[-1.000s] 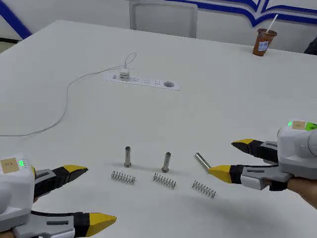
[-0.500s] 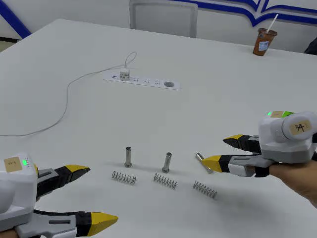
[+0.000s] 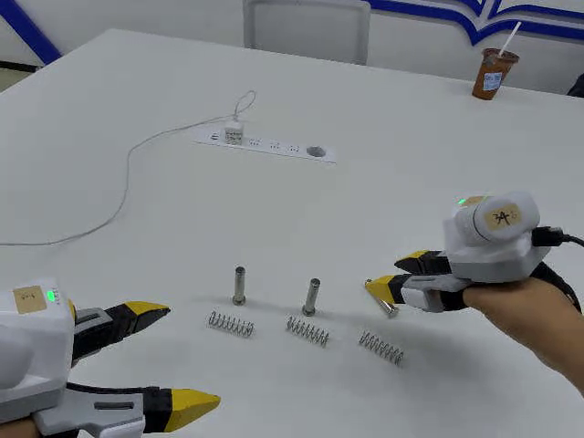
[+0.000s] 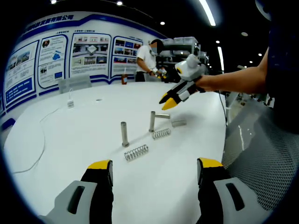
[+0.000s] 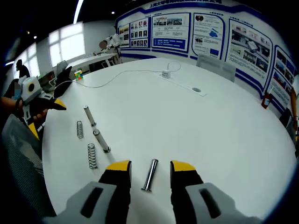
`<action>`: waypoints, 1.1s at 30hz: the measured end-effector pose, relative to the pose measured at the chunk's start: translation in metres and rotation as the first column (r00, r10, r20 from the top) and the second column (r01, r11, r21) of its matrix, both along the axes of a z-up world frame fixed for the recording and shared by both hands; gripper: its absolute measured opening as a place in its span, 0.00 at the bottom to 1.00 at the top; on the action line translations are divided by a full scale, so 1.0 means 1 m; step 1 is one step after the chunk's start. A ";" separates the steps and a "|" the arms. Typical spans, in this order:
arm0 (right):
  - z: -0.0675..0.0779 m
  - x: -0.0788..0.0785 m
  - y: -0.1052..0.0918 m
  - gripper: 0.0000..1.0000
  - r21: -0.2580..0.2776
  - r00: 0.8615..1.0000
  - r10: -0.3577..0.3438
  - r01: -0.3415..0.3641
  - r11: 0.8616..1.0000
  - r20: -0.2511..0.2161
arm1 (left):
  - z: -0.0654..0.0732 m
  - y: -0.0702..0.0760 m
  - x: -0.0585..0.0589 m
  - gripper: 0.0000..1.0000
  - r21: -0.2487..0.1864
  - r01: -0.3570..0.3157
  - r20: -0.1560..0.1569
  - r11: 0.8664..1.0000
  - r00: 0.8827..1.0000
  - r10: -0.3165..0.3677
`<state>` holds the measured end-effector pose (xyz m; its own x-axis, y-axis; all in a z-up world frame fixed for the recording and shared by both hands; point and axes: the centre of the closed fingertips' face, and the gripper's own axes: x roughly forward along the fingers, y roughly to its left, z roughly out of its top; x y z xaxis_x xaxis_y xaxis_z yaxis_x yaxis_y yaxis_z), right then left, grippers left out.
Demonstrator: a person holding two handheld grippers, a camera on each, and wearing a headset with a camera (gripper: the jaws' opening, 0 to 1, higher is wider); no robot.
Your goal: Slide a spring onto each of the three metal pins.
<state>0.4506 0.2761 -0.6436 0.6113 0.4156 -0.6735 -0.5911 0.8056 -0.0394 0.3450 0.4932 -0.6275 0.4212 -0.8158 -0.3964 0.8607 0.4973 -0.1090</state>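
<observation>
Right tool point(image 3: 393, 275) — closer, astride lying pin point(image 5: 149, 175)

White table point(image 3: 411, 173) under three pins point(image 3: 311, 297), three springs point(image 3: 307, 331), power strip point(image 3: 269, 146), cable point(image 3: 123, 187), cup point(image 3: 494, 75)

On the table point(image 3: 411, 192), three springs point(image 3: 307, 331) lie in a row just before three pins point(image 3: 311, 297); a power strip point(image 3: 269, 145) lies behind.

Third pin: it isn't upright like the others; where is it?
In the head view the third pin lies flat at the row's right end, between the jaws of the right gripper, behind the rightmost spring.
</observation>
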 end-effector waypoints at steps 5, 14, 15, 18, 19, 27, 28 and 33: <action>-0.009 0.004 0.000 0.29 -0.017 0.999 -0.022 0.022 1.000 -0.030 | -0.002 0.000 -0.001 0.74 0.002 0.001 -0.005 1.000 1.000 -0.001; -0.023 0.009 0.003 0.23 -0.044 0.996 -0.045 0.041 0.998 -0.075 | -0.004 0.002 -0.001 0.73 0.003 -0.003 -0.014 1.000 1.000 0.003; -0.024 0.010 0.004 0.22 -0.046 0.996 -0.046 0.042 0.998 -0.078 | -0.005 0.002 -0.001 0.73 0.003 -0.004 -0.015 1.000 1.000 0.004; -0.028 0.010 0.004 0.20 -0.047 0.994 -0.054 0.050 0.998 -0.092 | -0.006 0.003 -0.001 0.72 0.004 -0.006 -0.019 1.000 1.000 0.006; -0.028 0.010 0.004 0.20 -0.048 0.994 -0.055 0.051 0.998 -0.095 | -0.006 0.003 -0.001 0.72 0.003 -0.007 -0.020 1.000 1.000 0.007; -0.034 0.013 0.002 0.17 -0.055 0.990 -0.077 0.071 0.996 -0.117 | -0.008 0.003 -0.002 0.72 0.000 -0.007 -0.027 1.000 1.000 0.007; -0.035 0.013 0.001 0.16 -0.060 0.989 -0.085 0.078 0.995 -0.123 | -0.008 0.003 -0.002 0.72 0.001 -0.006 -0.029 1.000 1.000 0.006; -0.037 0.014 0.001 0.15 -0.060 0.987 -0.094 0.087 0.994 -0.129 | -0.008 0.003 -0.002 0.72 0.001 -0.007 -0.029 1.000 1.000 0.007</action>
<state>0.4648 0.2773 -0.6807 0.5491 0.3239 -0.7705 -0.5191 0.8546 -0.0106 0.3431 0.4962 -0.6358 0.4147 -0.8125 -0.4097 0.8538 0.5031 -0.1337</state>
